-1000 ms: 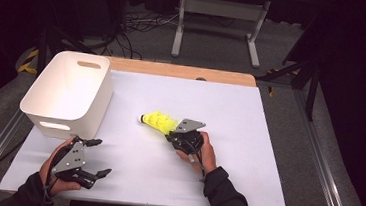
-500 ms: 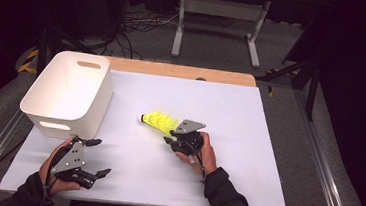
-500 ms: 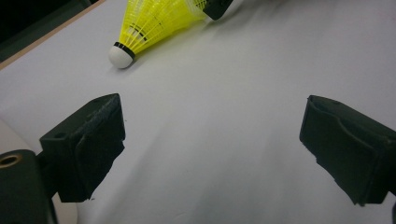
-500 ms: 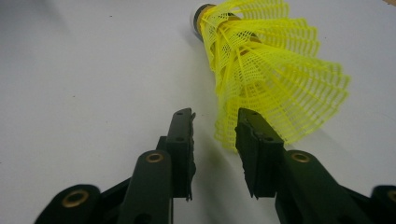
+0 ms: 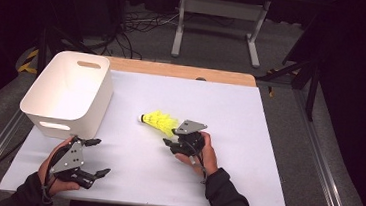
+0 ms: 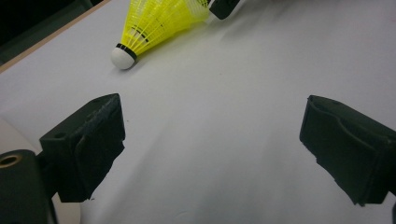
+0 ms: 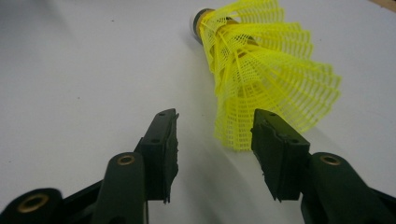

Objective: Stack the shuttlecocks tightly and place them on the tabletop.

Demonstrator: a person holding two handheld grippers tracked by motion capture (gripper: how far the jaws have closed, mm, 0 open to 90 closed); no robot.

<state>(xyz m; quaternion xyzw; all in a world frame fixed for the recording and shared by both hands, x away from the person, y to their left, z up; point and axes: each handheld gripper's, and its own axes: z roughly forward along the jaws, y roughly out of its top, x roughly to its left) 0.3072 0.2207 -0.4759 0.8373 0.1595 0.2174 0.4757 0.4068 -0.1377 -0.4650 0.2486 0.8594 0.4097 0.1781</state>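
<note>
Looking down from the high view, a yellow shuttlecock (image 5: 158, 121) lies on its side on the white table (image 5: 248, 139), just beside the right gripper (image 5: 168, 144), with a white bin (image 5: 69, 93) to its left. The left gripper view shows the left gripper (image 6: 212, 144) with jaws wide apart (nothing between them), the shuttlecock farther off. From the right gripper view, the jaws stand apart at the skirt's rim, not clamping it.

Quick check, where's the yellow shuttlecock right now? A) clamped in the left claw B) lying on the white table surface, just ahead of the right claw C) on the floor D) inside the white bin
B: the shuttlecock lies on its side on the white table surface, its skirt edge just ahead of the open right claw, nothing gripping it.
</note>
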